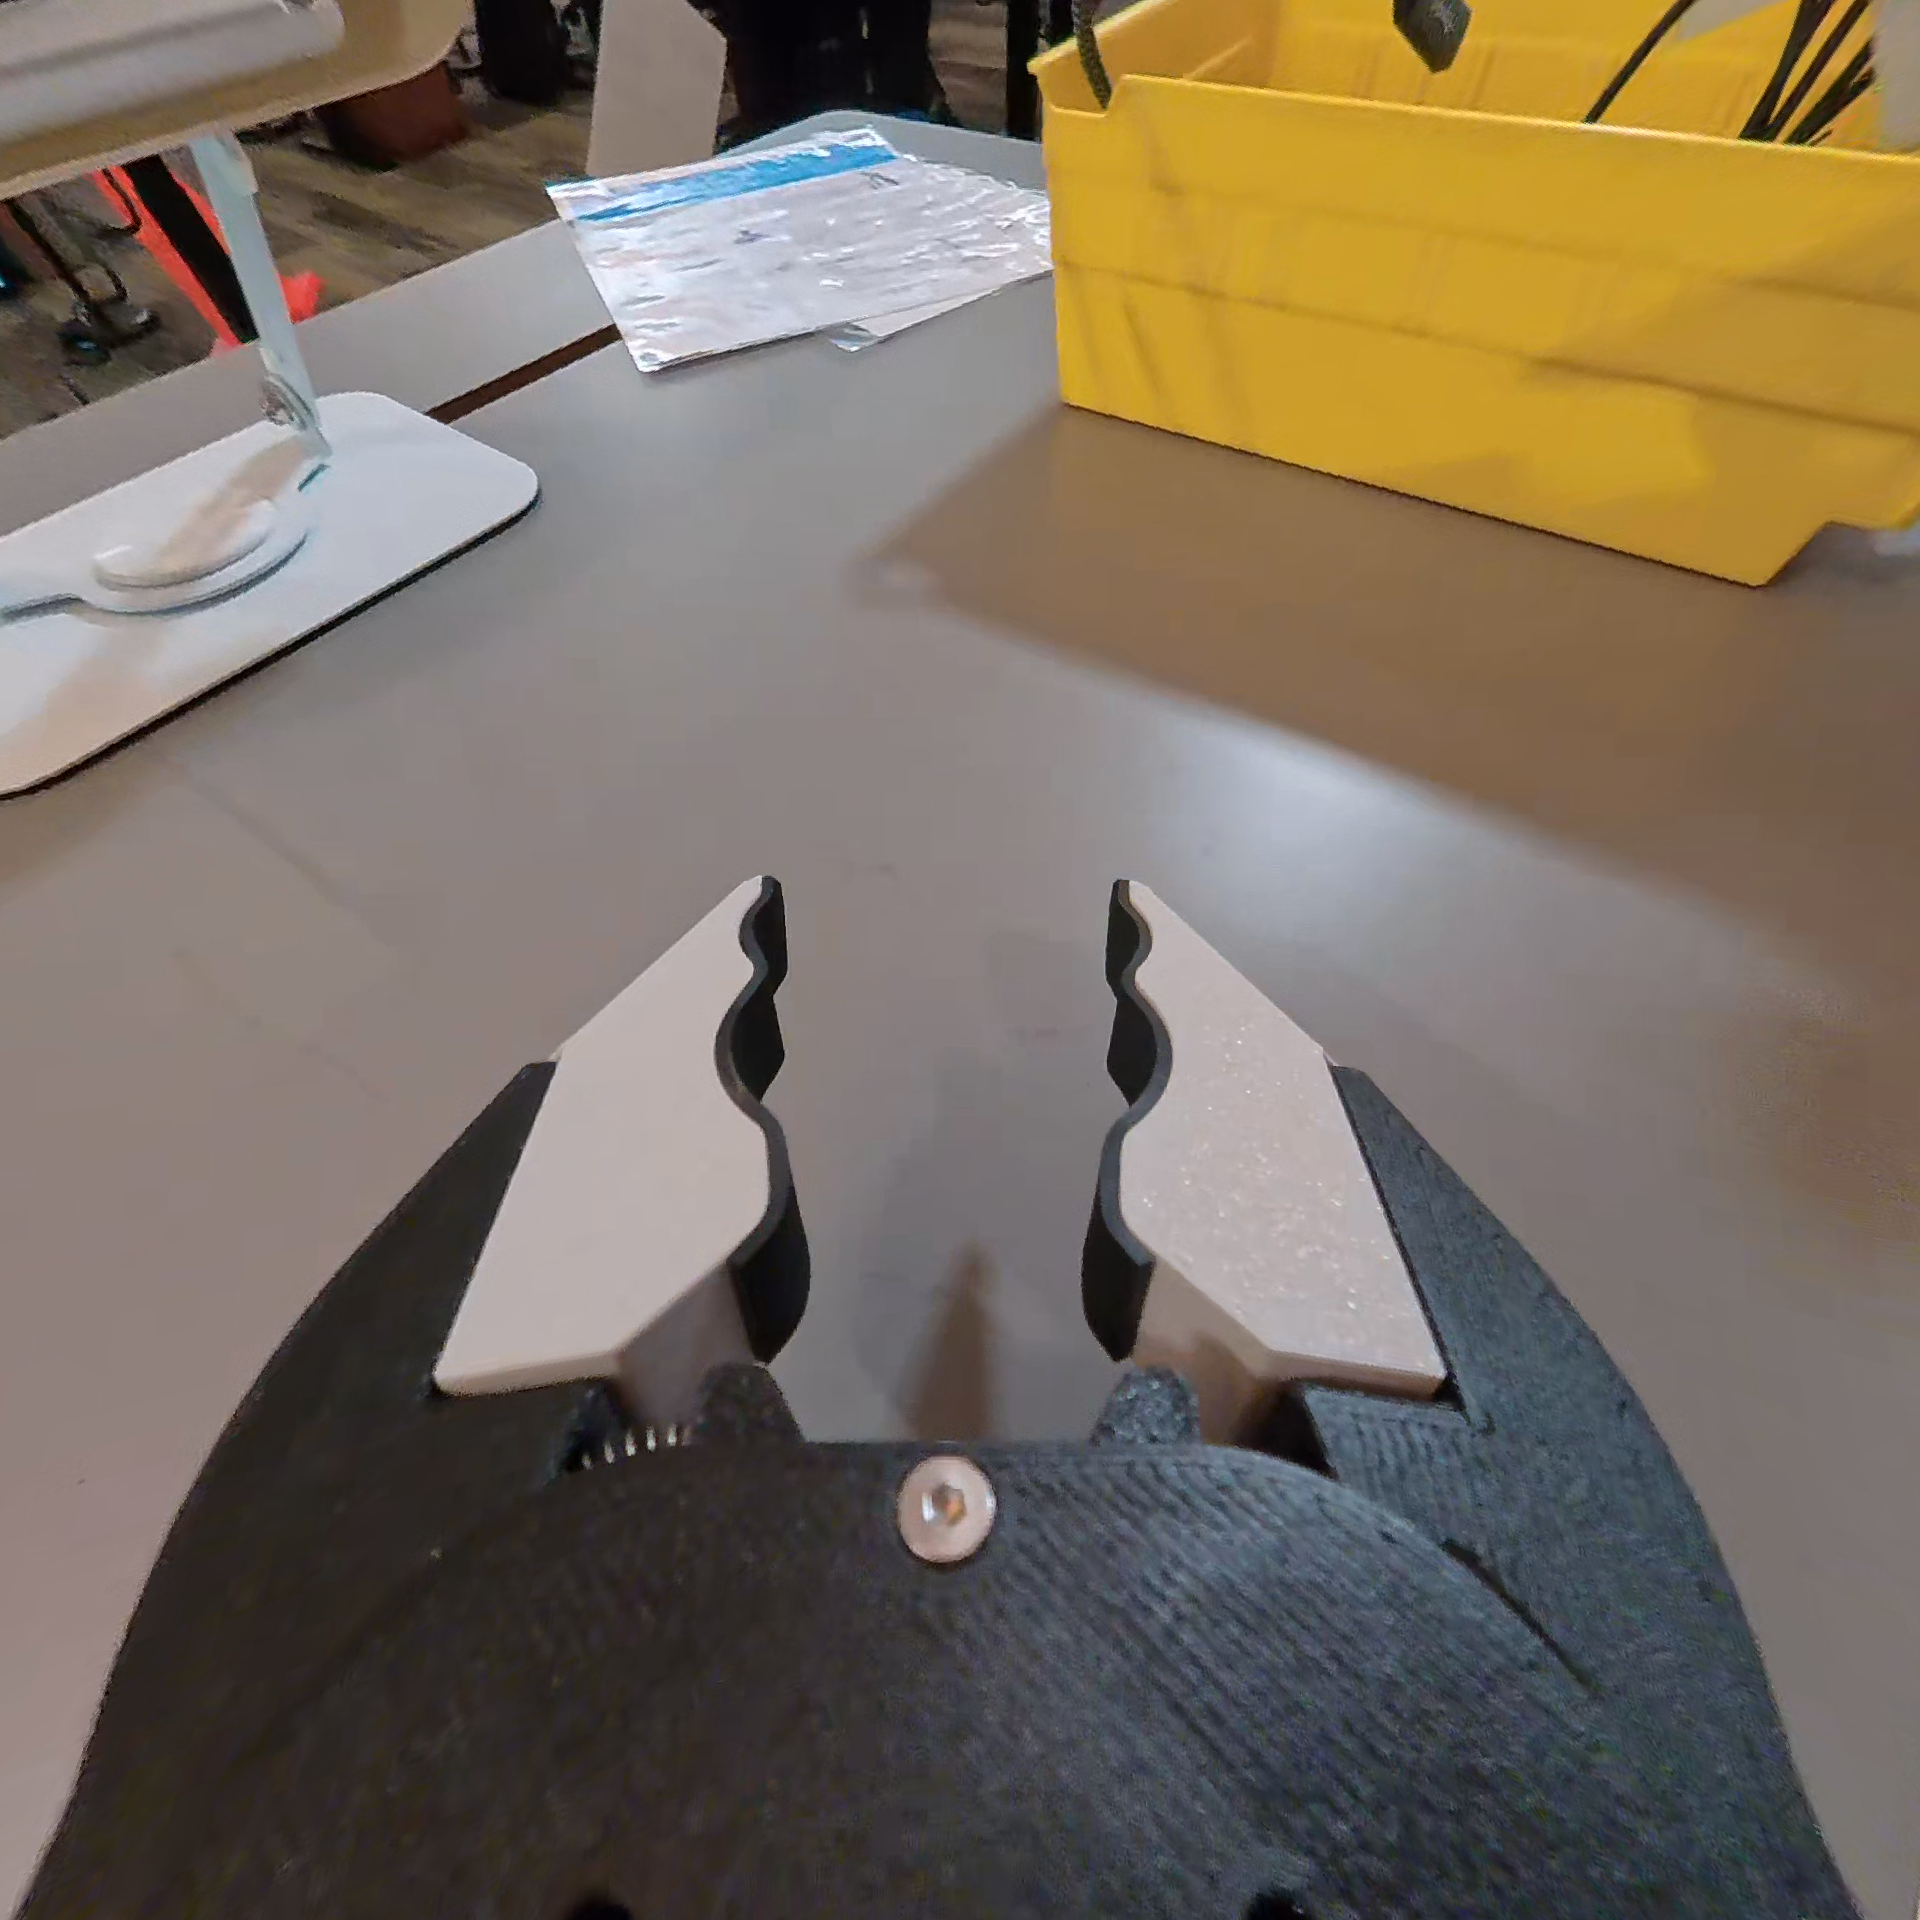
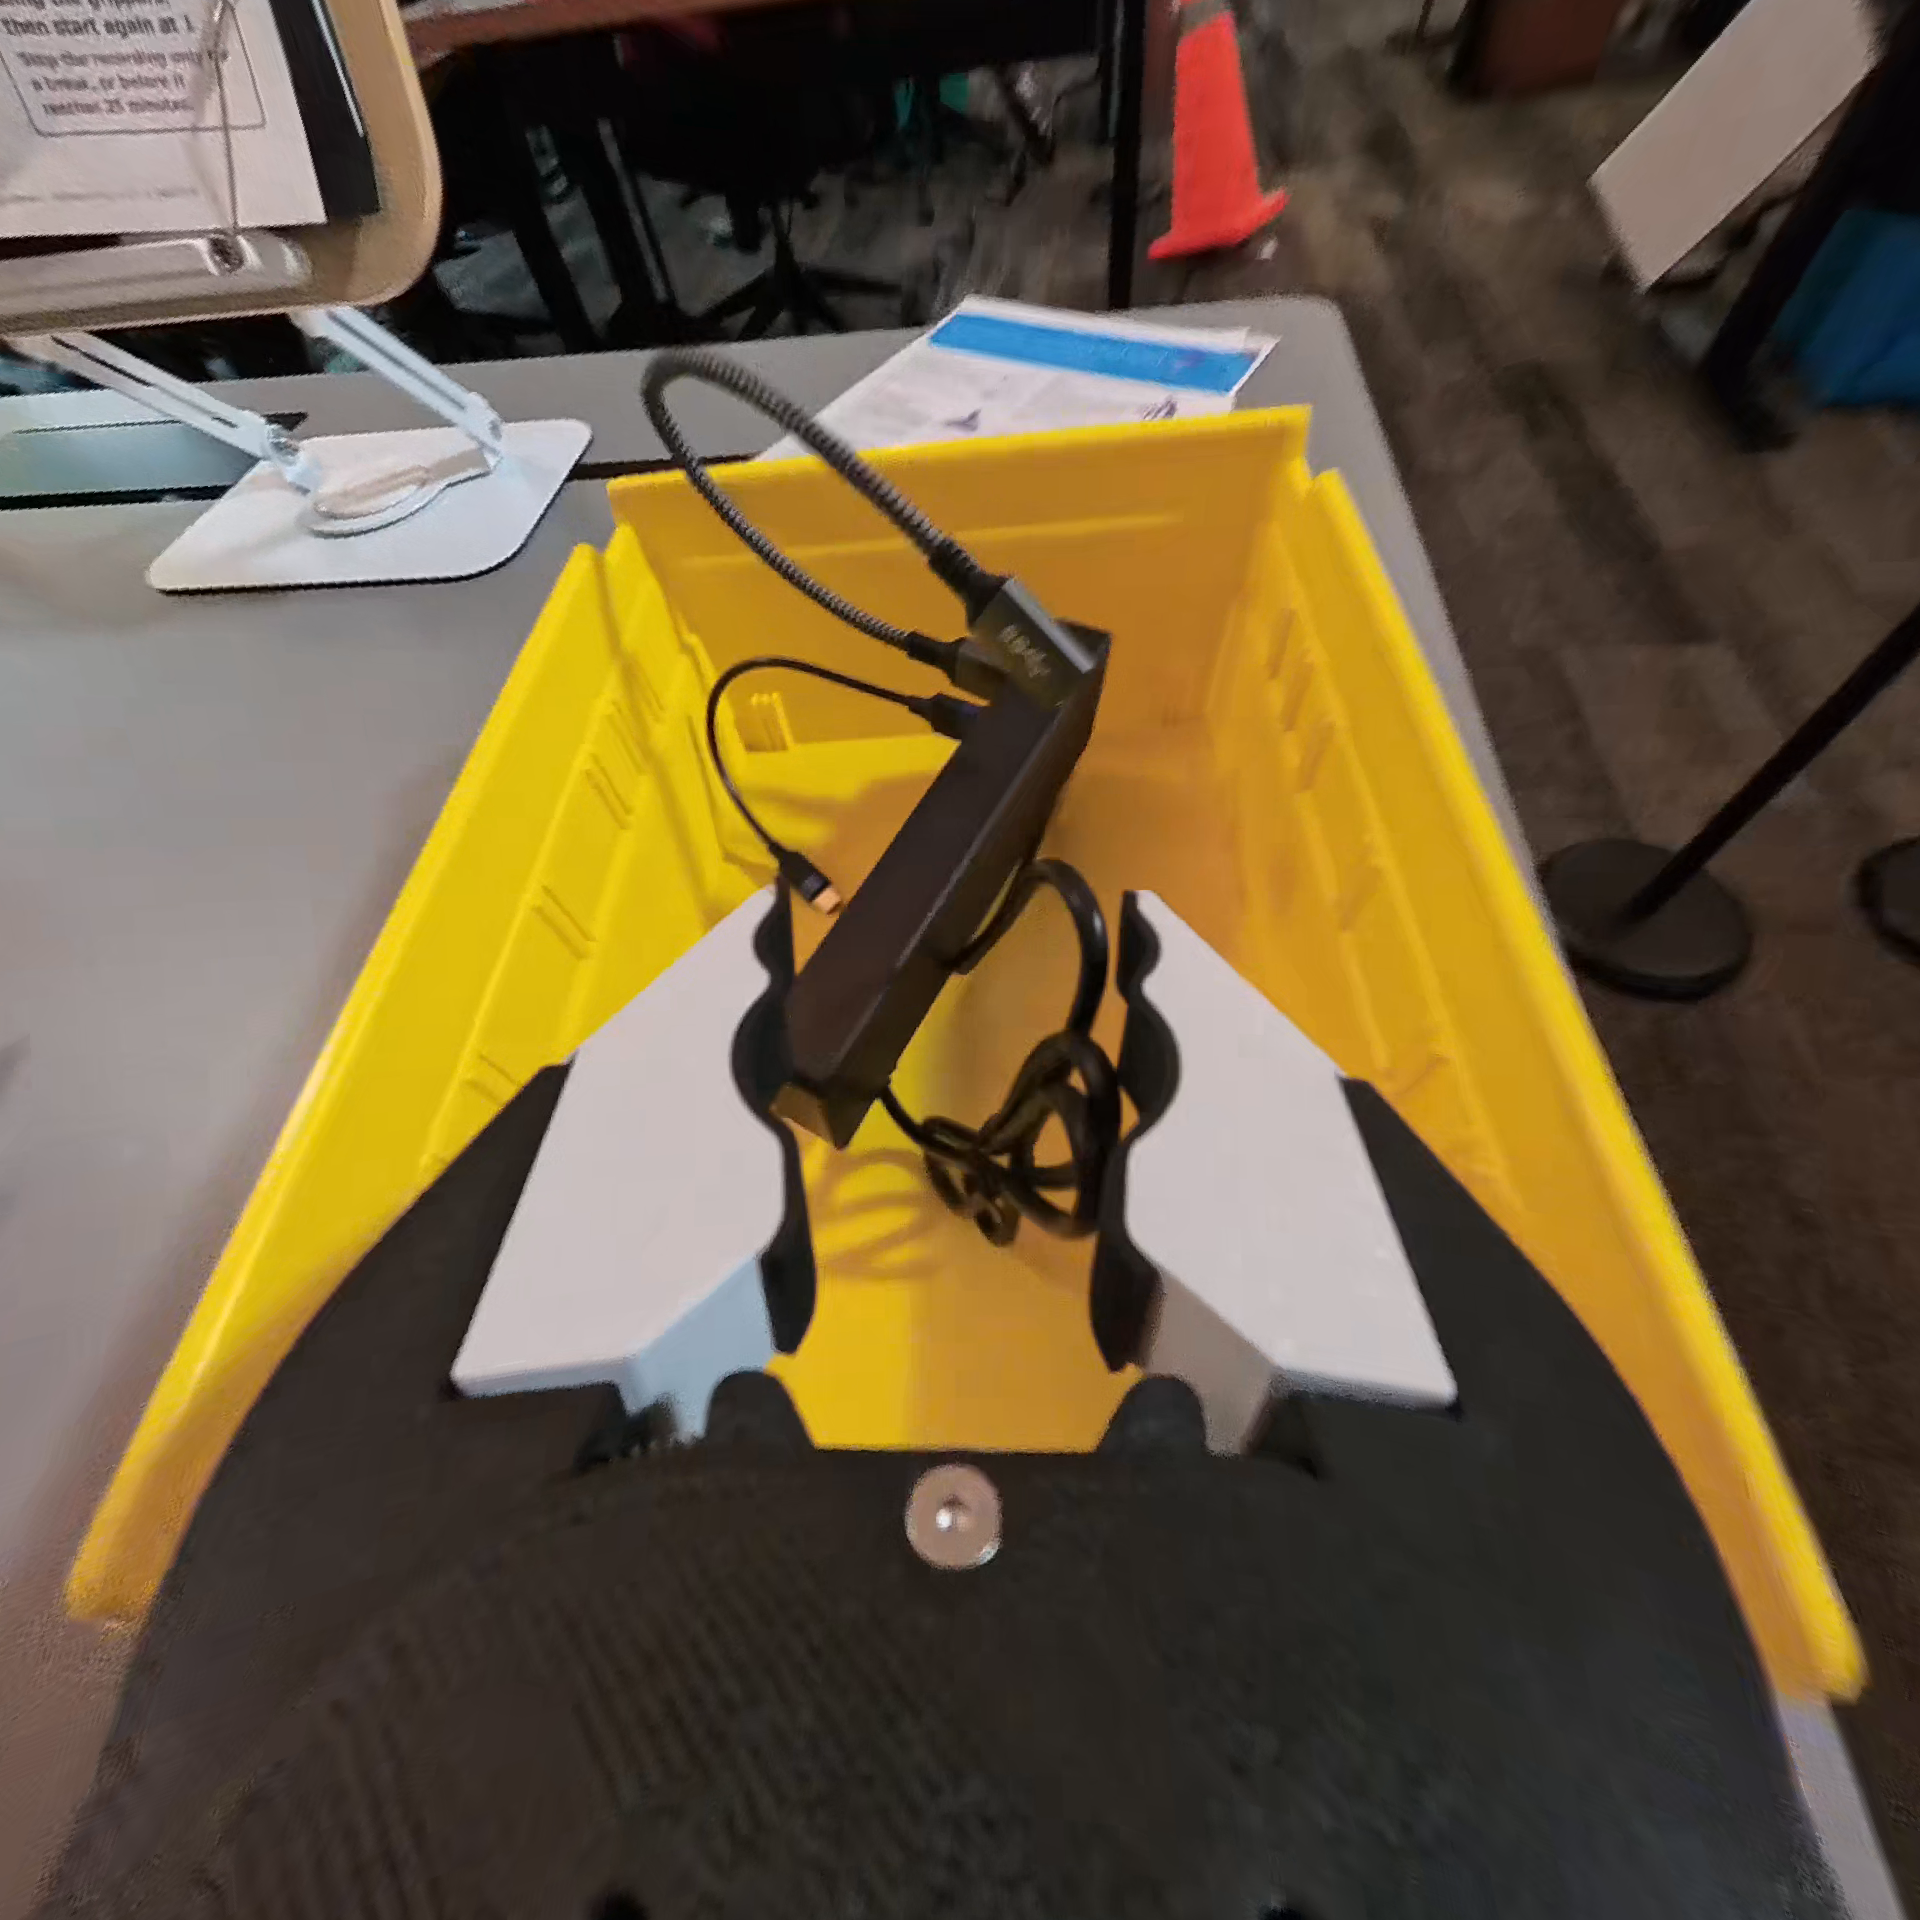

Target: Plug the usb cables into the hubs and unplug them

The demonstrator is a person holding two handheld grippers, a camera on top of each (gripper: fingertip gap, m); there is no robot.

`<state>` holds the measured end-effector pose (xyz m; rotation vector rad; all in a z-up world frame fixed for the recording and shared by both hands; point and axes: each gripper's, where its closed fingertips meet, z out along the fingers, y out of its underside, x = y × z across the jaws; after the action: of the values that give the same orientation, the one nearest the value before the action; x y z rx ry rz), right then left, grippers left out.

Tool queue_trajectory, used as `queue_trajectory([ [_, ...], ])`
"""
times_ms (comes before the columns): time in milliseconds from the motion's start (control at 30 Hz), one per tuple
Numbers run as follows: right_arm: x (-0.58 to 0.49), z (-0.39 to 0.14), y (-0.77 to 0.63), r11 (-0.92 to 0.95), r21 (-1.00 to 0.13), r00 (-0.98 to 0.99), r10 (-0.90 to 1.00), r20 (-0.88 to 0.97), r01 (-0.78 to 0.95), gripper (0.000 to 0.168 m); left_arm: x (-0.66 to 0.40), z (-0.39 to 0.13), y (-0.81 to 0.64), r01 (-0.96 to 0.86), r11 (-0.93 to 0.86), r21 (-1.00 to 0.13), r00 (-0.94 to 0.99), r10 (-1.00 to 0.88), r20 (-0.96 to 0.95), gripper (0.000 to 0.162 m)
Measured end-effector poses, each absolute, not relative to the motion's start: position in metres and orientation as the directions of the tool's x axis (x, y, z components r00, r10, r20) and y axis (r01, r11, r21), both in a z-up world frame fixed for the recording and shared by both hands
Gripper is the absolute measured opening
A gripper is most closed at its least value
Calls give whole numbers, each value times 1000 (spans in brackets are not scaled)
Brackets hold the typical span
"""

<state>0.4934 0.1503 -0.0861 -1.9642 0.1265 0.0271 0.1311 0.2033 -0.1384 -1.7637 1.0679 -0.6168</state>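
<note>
A black USB hub leans tilted inside the yellow bin. A braided cable and a thin black cable are plugged in near its upper end. The thin cable's free connector hangs by the hub. A coiled black cable lies on the bin floor. My right gripper is open above the bin, with the hub showing between its fingers; I cannot tell if it touches them. My left gripper is open and empty over the grey table. The bin stands to its far right.
A white stand with a flat base sits at the left, also in the right wrist view. A plastic-covered sheet lies behind the bin. An orange cone and a black post base stand on the floor beyond the table edge.
</note>
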Motion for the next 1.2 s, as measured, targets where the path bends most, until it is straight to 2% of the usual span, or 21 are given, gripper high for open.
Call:
queue_trajectory([
  [167, 530, -54, 125, -219, -974, 955, -275, 111, 50, 73, 129, -140, 207, -390, -191, -901, 506, -862, -37, 60],
  [267, 564, -34, 100, -132, -987, 894, -426, 140, 92, 75, 129, -141, 208, -389, -198, -900, 508, -861, -30, 60],
  [400, 604, -56, 76, -166, -986, 862, -502, 66, -21, 84, 130, -142, 208, -396, -207, -895, 509, -860, -26, 60],
  [567, 611, -116, 83, -322, -920, 889, -453, -58, -224, 95, 130, -143, 208, -402, -209, -891, 511, -859, -29, 60],
  [633, 606, -128, 89, -354, -898, 895, -437, -88, -262, 92, 131, -143, 208, -406, -208, -890, 510, -860, -32, 60],
  [700, 597, -130, 95, -349, -891, 909, -391, -143, -291, 70, 131, -144, 207, -412, -208, -887, 509, -860, -35, 60],
  [800, 588, -133, 102, -333, -880, 913, -340, -223, -339, 49, 129, -154, 206, -490, -182, -853, 502, -859, -105, 61],
  [867, 590, -132, 103, -311, -884, 909, -340, -240, -350, 33, 123, -162, 209, -638, -55, -768, 458, -829, -321, 61],
  [933, 589, -130, 104, -293, -889, 912, -319, -256, -352, 26, 118, -156, 215, -779, 133, -613, 360, -705, -611, 59],
  [1000, 588, -129, 105, -279, -890, 915, -293, -278, -360, 22, 118, -135, 218, -846, 289, -448, 266, -500, -824, 44],
  [1067, 585, -127, 107, -264, -890, 916, -261, -305, -372, 18, 123, -121, 212, -861, 373, -345, 206, -364, -908, 37],
  [1133, 579, -125, 109, -246, -884, 911, -217, -350, -398, 11, 123, -115, 211, -866, 378, -329, 213, -316, -925, 23],
  [1200, 574, -124, 112, -241, -884, 912, -204, -357, -400, 7, 122, -115, 213, -867, 364, -341, 224, -327, -918, 23],
])
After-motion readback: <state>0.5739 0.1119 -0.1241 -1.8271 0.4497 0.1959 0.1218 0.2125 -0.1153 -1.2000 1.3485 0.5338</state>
